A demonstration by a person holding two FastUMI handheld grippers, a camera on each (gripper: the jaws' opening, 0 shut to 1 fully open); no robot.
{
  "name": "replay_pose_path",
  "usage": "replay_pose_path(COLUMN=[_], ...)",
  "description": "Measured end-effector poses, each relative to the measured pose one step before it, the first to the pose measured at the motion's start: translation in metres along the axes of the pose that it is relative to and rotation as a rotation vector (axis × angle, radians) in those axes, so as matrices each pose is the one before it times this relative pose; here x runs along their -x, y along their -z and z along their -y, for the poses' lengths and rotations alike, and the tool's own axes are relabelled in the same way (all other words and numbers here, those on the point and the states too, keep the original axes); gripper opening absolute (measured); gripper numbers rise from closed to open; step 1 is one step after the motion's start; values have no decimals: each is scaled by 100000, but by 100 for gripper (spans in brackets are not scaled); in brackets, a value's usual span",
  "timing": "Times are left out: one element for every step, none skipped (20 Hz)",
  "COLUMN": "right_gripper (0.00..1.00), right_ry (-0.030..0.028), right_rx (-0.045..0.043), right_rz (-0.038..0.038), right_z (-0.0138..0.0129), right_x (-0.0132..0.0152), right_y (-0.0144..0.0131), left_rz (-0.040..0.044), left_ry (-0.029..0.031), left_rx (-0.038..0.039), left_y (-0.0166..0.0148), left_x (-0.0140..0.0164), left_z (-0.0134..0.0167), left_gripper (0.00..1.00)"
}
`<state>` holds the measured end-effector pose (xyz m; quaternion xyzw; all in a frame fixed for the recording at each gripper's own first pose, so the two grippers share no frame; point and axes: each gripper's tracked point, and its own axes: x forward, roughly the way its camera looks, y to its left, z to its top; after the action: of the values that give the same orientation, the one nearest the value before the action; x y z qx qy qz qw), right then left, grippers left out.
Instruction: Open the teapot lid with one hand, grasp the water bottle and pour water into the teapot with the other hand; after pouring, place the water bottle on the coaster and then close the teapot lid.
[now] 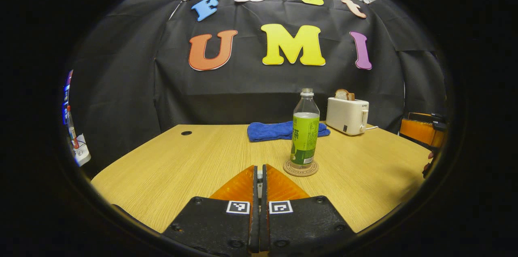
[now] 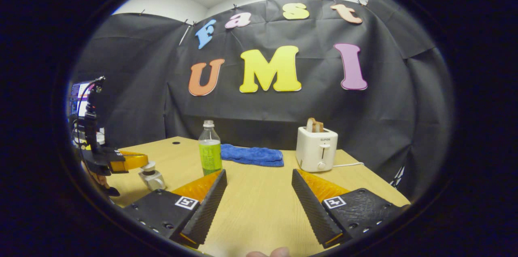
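Observation:
The water bottle [image 1: 304, 127], clear with a green label and a white cap, stands upright on a round cork coaster [image 1: 300, 169] just ahead and to the right of my left gripper [image 1: 260, 168]. That gripper is shut, with a sliver of grey metal showing between its fingers. In the right gripper view the left gripper [image 2: 135, 160] sits at the far left, holding the silver teapot lid [image 2: 152, 177] by its knob above the table. My right gripper [image 2: 259, 174] stands open over bare table, with the bottle [image 2: 210, 151] beyond its left finger.
A blue towel [image 1: 283, 130] lies behind the bottle. A white toaster [image 1: 347, 115] holding a slice of bread stands at the back right, its cord trailing right. The wooden table [image 1: 182, 164] has a small cable hole [image 1: 186, 132] at the back left.

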<state>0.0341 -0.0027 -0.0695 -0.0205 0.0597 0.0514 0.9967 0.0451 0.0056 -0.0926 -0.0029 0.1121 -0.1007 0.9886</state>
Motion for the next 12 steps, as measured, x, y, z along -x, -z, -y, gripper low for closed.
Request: replay_pose_path(right_gripper=[96,96,96,96,96,96,96,94,94,96,94,94], right_ry=[448,587,285,374,200,15,20,-63,28,87,-49,-243], right_rx=[-546,-428,-296,-71,-19,34,-90,69,-25,-125,-134,-114], right_rz=[-335,-265,-142,6,46,-26,-42,-165,-125,92,-240,-107], right_z=[161,294,199,149,88,47,78,-41,11,38,67,-86], right_x=[75,-11,80,216,164,-2,-85,-43,34,91,69,48], right_y=[142,32,143,22,-42,19,-44,56,127,65,81,-11], left_rz=[-728,-385,-322,-487,365,-126,-147,-96,-163,-430,-186,-834], left_ry=[-735,82,131,-239,-50,-51,-95,30,-51,-257,-513,-553], left_rx=[-148,375,605,175,46,-242,-238,-173,-137,-2,-362,34], left_y=[347,126,126,96,-42,81,102,29,86,146,119,307], left_x=[-125,10,60,26,-60,-45,79,65,98,40,-62,-101], left_z=[-316,14,150,-15,-36,-10,53,21,35,-5,-95,-123], left_gripper=[4,4,4,4,4,4,4,4,4,4,4,4])
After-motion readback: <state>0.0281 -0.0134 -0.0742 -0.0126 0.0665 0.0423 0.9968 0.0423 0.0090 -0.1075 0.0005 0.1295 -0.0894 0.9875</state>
